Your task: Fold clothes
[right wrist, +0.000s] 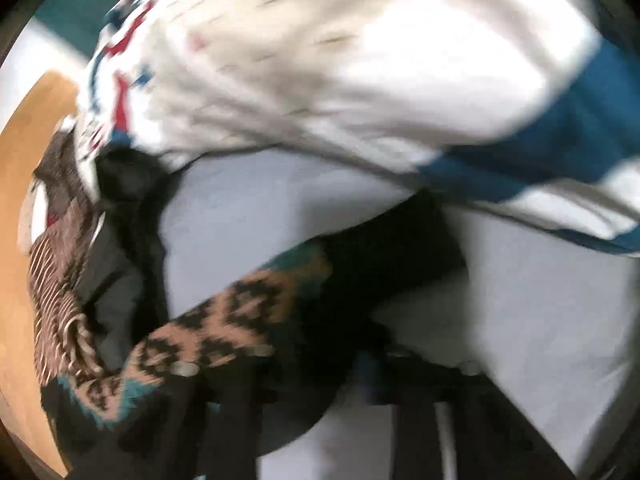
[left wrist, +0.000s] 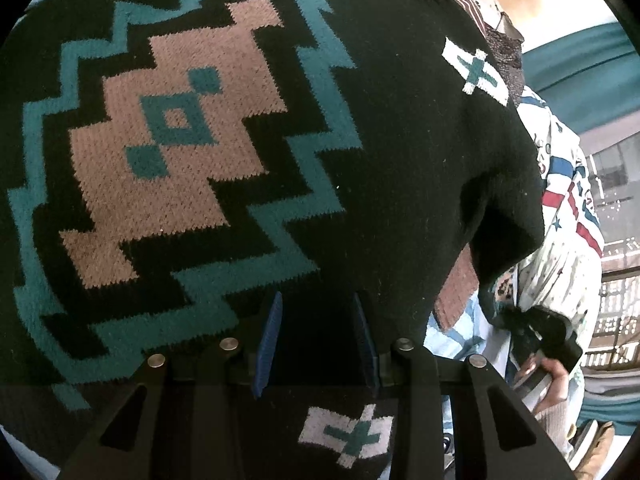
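Observation:
A black knit sweater (left wrist: 400, 140) with a teal and tan stepped diamond pattern fills the left wrist view. My left gripper (left wrist: 316, 332) has its blue pads (left wrist: 268, 340) on either side of a black fold of the sweater and grips it. The right wrist view is blurred. There the sweater (right wrist: 224, 328) drapes over my right gripper (right wrist: 320, 356), whose fingers are mostly hidden under the knit. In the left wrist view my right gripper (left wrist: 540, 336) shows at the lower right, held by a hand.
A white garment with red and blue print (right wrist: 320, 60) lies bunched beyond the sweater on a pale sheet (right wrist: 520, 300); it also shows in the left wrist view (left wrist: 568, 200). A brown striped garment (right wrist: 56, 288) lies at the left beside a wooden surface (right wrist: 16, 200).

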